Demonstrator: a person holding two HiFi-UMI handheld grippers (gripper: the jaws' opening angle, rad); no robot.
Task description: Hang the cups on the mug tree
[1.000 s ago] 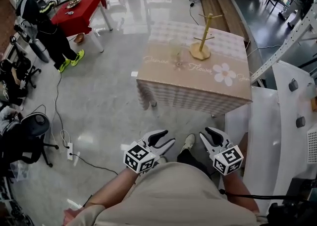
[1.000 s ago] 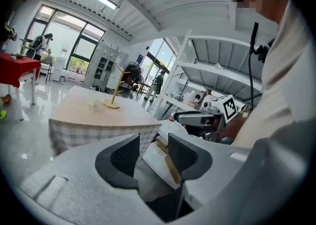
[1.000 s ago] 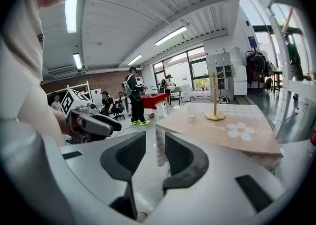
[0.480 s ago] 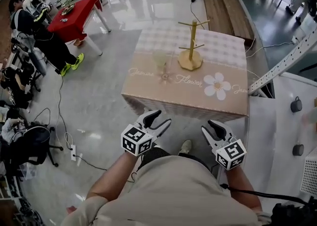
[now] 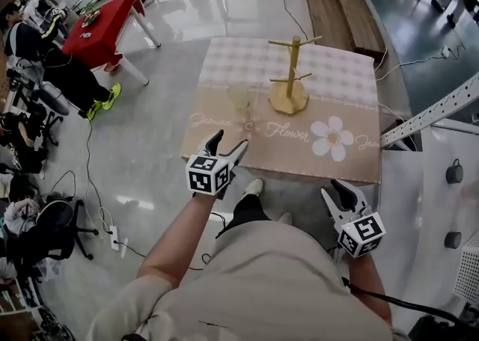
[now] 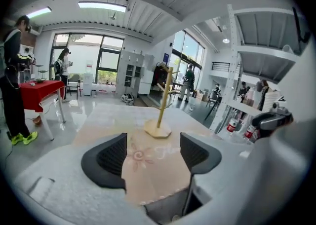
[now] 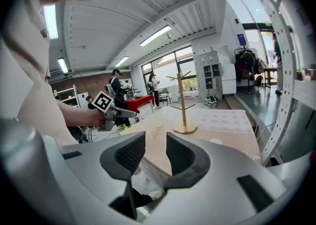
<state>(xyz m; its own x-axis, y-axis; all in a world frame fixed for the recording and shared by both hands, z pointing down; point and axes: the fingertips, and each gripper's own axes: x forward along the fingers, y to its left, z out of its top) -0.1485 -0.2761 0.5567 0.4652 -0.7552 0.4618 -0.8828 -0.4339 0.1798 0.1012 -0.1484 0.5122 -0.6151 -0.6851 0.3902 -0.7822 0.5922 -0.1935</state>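
Table (image 5: 352,156) is covered in a beige cloth, checked on the far half. Script print along the near half: "Flower" (image 5: 286,131) reads clearly. A word to its left starts with "J" and one at the right edge reads "Jam", cut off. A white daisy (image 5: 331,137) is printed next to "Flower".

Mug tree (image 5: 290,70) stands upright on its round base at mid-table, toward the far side. It also shows in the left gripper view (image 6: 163,105) and the right gripper view (image 7: 183,105). One clear cup (image 5: 239,96) stands on the cloth just left of the tree base, not touching it and not hung.

Left gripper (image 5: 230,141) is held out over the near left edge of the table, pointing toward the cup and tree. Its jaws stand wide apart and have just been opening. Nothing is between them (image 6: 153,145); only the cloth's pink swirl print shows through the gap.

Right gripper (image 5: 340,191) is low beside the person's body, off the table's near right edge. Its jaws are apart with a narrower gap and hold nothing (image 7: 154,142). Its view catches the left gripper's marker cube at the left.

Background: a red table (image 5: 97,29) at upper left with a person (image 5: 45,55) beside it. Bottles (image 6: 232,126) with red labels sit at the right of the left gripper view, their text too small to read.
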